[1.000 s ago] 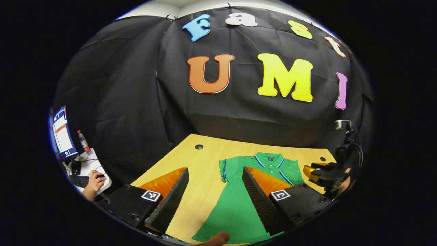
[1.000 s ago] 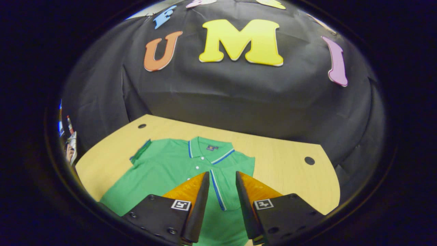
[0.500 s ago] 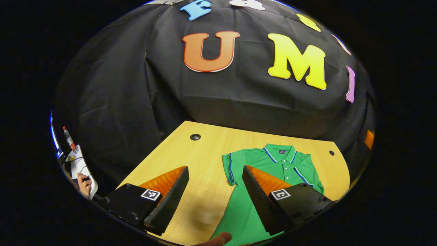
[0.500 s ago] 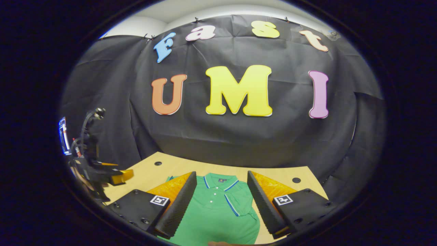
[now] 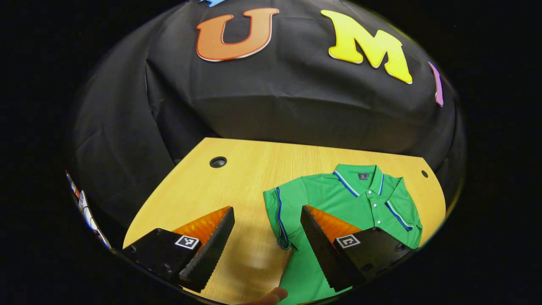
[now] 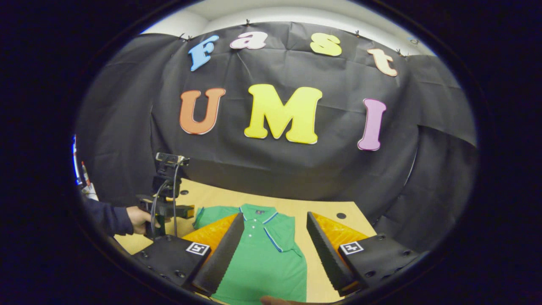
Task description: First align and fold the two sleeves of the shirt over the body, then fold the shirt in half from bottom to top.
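A green polo shirt [image 5: 338, 203] lies flat on the wooden table [image 5: 237, 178], collar toward the wall. In the left gripper view its left sleeve [image 5: 280, 212], edged with a blue stripe, lies spread out sideways. The right sleeve [image 6: 281, 235] is folded over the body. My left gripper [image 5: 266, 208] is open just above the left sleeve's edge, one finger over the table and one over the shirt. The right gripper [image 6: 275, 214] is open above the shirt's lower body with nothing in it. The right gripper view shows the left gripper [image 6: 186, 210] at the shirt's left side, held by a hand [image 6: 137, 218].
Round cable holes [image 5: 218, 162] [image 6: 341, 215] sit near the table's far corners. The black cloth wall rises just behind the table. Bare wood lies to the left of the shirt. A fingertip [image 5: 271, 295] shows at the bottom edge of the left gripper view.
My right gripper opened wide and drew back from the shirt, leaving the right sleeve folded over. The left gripper came forward and lower toward the left sleeve.
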{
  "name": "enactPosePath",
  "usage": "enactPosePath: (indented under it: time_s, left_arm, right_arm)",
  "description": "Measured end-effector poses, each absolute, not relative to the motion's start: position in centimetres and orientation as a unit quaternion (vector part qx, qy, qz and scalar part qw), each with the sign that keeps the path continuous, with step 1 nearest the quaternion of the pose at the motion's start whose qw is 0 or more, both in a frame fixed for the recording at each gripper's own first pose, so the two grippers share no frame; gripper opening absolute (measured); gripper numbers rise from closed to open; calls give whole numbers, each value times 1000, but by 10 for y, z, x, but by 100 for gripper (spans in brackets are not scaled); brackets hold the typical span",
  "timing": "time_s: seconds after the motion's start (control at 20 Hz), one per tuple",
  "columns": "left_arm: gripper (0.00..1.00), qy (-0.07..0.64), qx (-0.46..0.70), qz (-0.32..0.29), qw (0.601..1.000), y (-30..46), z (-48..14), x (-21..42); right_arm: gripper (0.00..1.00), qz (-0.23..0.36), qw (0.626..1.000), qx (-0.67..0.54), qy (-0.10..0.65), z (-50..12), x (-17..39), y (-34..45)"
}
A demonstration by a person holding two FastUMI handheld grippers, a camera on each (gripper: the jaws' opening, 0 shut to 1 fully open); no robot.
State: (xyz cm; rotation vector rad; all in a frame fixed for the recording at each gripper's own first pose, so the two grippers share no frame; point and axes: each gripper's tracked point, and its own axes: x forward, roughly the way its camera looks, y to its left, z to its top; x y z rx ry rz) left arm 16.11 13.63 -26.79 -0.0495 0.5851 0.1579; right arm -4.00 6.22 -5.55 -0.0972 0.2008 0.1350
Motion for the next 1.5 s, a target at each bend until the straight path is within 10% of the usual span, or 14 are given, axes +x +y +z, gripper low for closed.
enactPosePath:
  time_s: [0.4, 0.95, 1.5]
  left_arm:
    - [97, 384, -32, 66, 920, 124, -330, 193]
    - [34, 421, -20, 87, 903, 139, -344, 202]
    - [4, 427, -2, 44, 903, 131, -337, 206]
  right_arm:
    - [95, 33, 992, -56, 111, -53, -70, 68]
    - [95, -7, 988, -28, 152, -77, -73, 52]
    - [96, -1, 986, -21, 166, -85, -65, 49]
